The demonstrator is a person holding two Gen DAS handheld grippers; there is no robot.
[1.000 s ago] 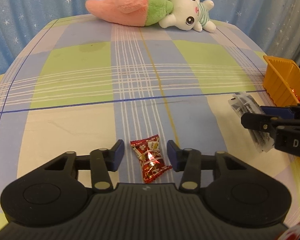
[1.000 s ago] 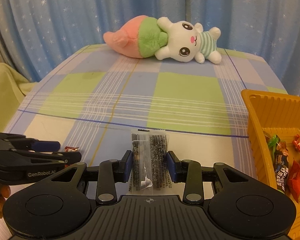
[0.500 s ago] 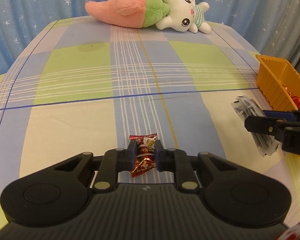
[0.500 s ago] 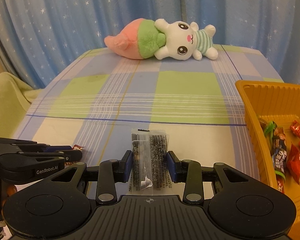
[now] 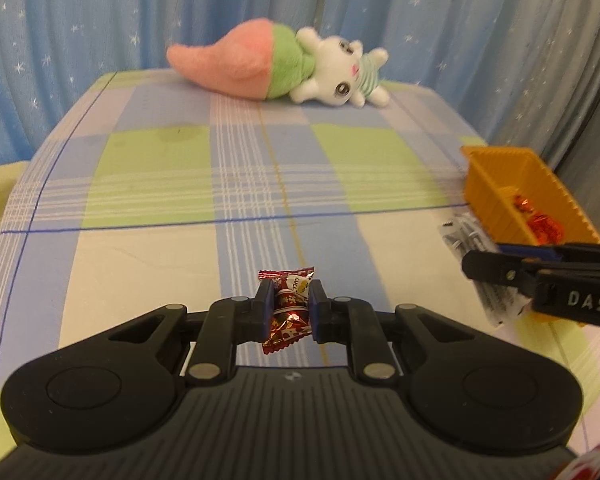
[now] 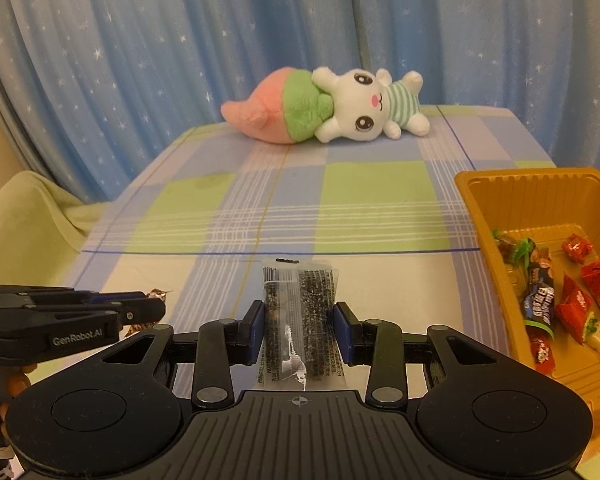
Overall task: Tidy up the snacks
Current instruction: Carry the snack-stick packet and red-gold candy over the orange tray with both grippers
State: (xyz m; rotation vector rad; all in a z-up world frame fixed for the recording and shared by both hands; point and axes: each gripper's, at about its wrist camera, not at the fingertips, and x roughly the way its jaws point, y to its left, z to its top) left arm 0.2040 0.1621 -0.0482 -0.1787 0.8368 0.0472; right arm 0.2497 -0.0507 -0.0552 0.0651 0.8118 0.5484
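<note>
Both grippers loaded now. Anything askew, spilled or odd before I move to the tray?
Nothing spilled or damaged. The red candy sits crooked in the left gripper, tail hanging below. The right gripper holds the dark packet squarely. The other snacks lie inside the orange tray.

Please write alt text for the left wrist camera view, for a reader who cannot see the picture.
The left gripper is shut on a red candy wrapper above a checked tablecloth. At the right, the right gripper holds a clear snack packet beside an orange tray with red snacks inside. A plush bunny lies before blue curtains.
</note>
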